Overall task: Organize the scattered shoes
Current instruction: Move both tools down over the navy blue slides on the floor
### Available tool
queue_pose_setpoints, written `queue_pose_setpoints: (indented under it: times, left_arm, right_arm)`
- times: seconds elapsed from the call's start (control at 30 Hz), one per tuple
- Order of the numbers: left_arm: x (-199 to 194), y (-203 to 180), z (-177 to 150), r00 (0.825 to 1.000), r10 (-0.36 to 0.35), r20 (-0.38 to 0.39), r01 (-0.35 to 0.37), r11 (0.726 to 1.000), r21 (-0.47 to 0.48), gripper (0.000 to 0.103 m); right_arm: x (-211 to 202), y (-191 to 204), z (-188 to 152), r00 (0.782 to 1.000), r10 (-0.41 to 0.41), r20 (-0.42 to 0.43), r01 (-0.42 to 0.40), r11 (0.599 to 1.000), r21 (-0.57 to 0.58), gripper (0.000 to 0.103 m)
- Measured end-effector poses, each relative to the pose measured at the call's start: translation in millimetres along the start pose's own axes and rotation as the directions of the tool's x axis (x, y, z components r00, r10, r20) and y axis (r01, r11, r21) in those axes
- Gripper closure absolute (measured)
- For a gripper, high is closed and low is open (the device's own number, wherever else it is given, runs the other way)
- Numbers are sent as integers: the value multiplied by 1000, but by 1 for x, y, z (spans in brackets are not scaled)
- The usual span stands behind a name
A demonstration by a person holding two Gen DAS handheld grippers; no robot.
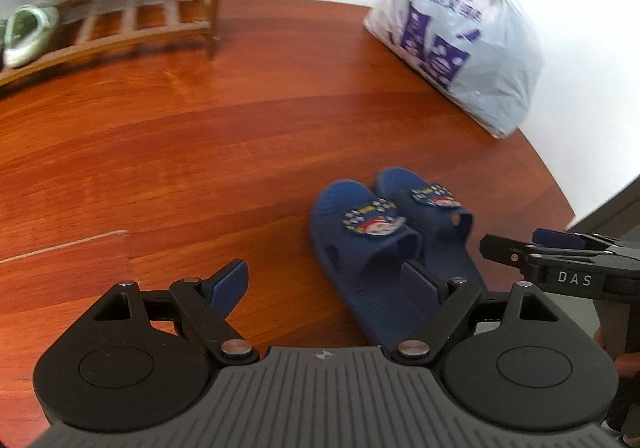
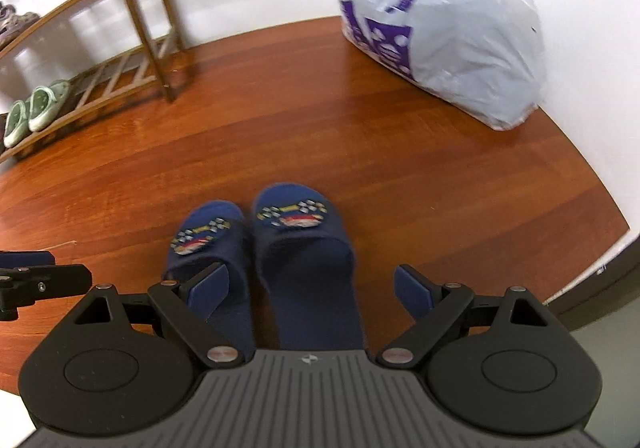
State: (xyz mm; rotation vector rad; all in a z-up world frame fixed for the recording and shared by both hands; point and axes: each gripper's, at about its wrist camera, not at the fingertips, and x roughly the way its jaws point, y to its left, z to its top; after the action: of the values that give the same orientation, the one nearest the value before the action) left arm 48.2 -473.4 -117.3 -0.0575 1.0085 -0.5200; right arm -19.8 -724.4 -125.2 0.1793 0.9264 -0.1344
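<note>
Both slippers' (image 2: 276, 248) heels hidden behind right hand-held gripper (image 2: 310, 290); both grippers released, empty.

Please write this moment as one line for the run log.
left gripper: open, empty | right gripper: open, empty | blue slippers: paired on floor | shoe rack: green shoes on bottom shelf

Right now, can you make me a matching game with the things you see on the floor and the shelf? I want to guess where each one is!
Things:
1. blue slippers
2. green shoes
3. plastic bag
4. right gripper

Places or states:
A. leaning against the white wall
B. open, with nothing held
C. side by side on the wooden floor
D. on the bottom shelf of the wooden rack

Pairs: 1-C, 2-D, 3-A, 4-B
</note>
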Motion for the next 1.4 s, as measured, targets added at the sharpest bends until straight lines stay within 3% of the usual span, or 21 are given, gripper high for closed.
queue_pose_setpoints:
  times: [0.43, 0.83, 1.03, 1.4]
  left_arm:
    - [58, -34, 0, 997, -15, -82, 18, 999, 37, 18]
    - [96, -48, -4, 993, 22, -113, -16, 998, 56, 18]
    - [111, -53, -2, 992, 92, -88, -84, 993, 88, 15]
    - [127, -61, 0, 989, 148, -13, -145, 980, 135, 14]
  right_arm:
    - [-3, -36, -17, 999, -51, -16, 53, 995, 80, 10]
    - [-9, -51, -32, 996, -86, -37, 90, 989, 116, 10]
    - [-10, -54, -35, 994, -100, -38, 104, 986, 130, 10]
    - [-13, -56, -43, 992, -120, -47, 126, 981, 145, 10]
